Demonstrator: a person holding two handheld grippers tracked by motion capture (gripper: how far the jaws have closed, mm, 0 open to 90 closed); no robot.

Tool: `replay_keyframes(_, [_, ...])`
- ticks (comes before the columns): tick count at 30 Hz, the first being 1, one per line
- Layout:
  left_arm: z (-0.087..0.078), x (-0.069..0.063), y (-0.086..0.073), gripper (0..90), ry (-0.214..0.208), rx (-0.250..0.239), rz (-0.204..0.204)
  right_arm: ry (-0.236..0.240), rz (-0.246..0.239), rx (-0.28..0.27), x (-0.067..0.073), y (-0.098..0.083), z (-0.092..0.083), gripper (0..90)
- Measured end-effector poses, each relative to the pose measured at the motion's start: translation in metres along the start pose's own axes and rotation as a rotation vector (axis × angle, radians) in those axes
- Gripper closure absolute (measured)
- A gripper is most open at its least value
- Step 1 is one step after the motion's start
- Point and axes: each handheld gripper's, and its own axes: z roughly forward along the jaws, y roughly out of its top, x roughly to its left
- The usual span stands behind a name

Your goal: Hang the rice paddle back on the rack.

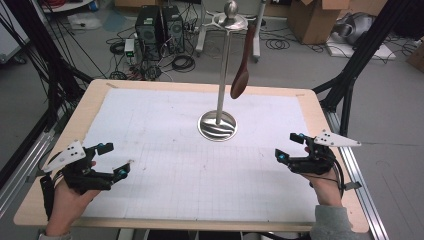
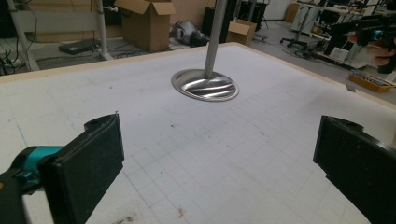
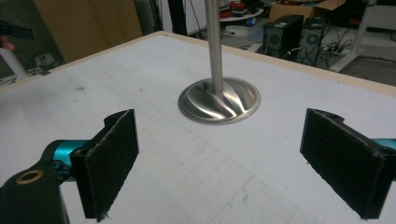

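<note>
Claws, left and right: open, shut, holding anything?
Left claw: open, holding nothing, over the white gridded table mat.
Right claw: open, holding nothing, facing the polished steel stand with round base.

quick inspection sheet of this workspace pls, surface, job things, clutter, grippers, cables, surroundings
surface: wooden table under a white gridded mat, faintly stained.
job's things: steel stand upright on the mat's far middle; brown wooden spoon hanging from its top, bowl down.
clutter: nothing seen on the mat.
grippers: left gripper and right gripper both open, holding nothing, near the table's front corners.
cables: one trails from each gripper; loose coils on the floor.
surroundings: computer towers, cardboard boxes, black frame legs.
</note>
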Motion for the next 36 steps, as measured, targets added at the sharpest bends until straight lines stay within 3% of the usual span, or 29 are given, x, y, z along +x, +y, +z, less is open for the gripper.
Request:
replay_keyframes(12, [0.001, 0.001, -0.003, 2.2, 0.005, -0.002, -0.009, -0.022, 0.04, -0.008, -0.009, -0.023, -0.009, 10.3])
replay_keyframes(26, [-0.001, 0.003, -0.003, 2.2, 0.014, -0.005, -0.012, -0.042, 0.04, -0.024, -0.01, -0.04, -0.013, 10.3])
replay_keyframes(36, [0.0, 0.005, -0.005, 2.2, 0.019, 0.004, -0.016, -0.065, 0.068, -0.04, -0.014, -0.049, -0.014, 10.3])
